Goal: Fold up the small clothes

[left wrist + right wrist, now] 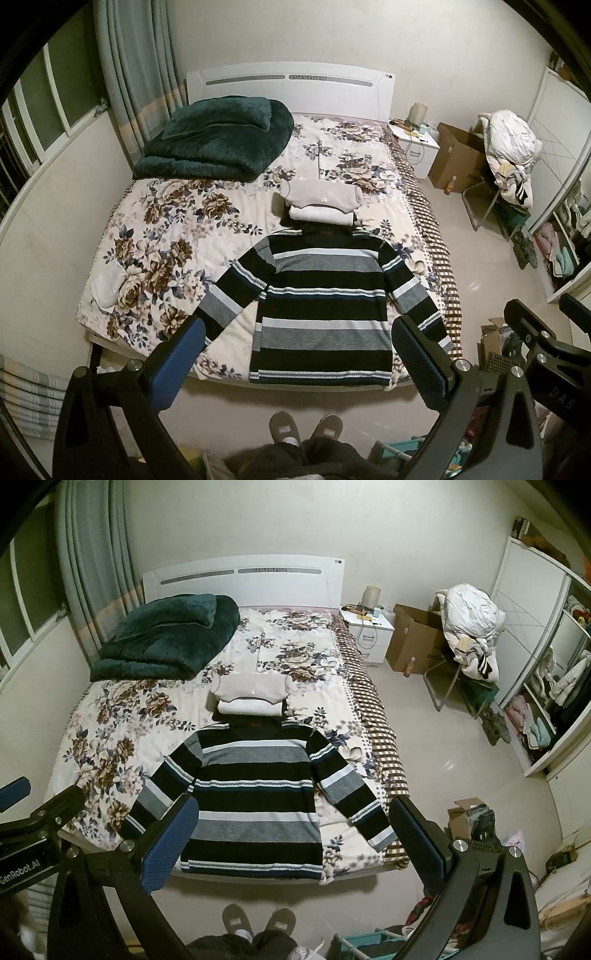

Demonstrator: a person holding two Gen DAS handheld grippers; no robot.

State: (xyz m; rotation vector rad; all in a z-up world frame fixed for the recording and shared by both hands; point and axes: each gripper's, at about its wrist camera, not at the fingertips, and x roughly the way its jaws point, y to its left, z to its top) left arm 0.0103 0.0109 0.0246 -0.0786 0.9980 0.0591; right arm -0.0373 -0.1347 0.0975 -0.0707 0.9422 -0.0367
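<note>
Blue pads sit closest to the camera, 2 on the left gripper [299, 363] and 2 on the right gripper [293, 843]. Both grippers have their fingers spread wide apart, and they hold nothing. They hang in the air over the floor, just in front of the bed [177, 229].

Below them you can see 2 grey slippers [304, 428] on the person's feet, by the foot end of the bed.

1 striped sweater [321, 306] lies flat on the bed, near the foot end. It has wide bands of black, grey and white, with thin blue and white zigzag lines. Its 2 long sleeves stick out to the sides and slant down. The bottom hem lies right along the edge of the bed. The neck points to the white headboard [291, 86].

Just past the neck of the sweater sits a small pile of folded clothes [320, 201]. It shows 2 pale pieces, 1 grey and 1 white, with something dark under them.

1 big dark green blanket [218, 138] lies folded in the far corner of the bed, by the curtain [136, 62]. The bed cover has brown and blue flowers.
</note>
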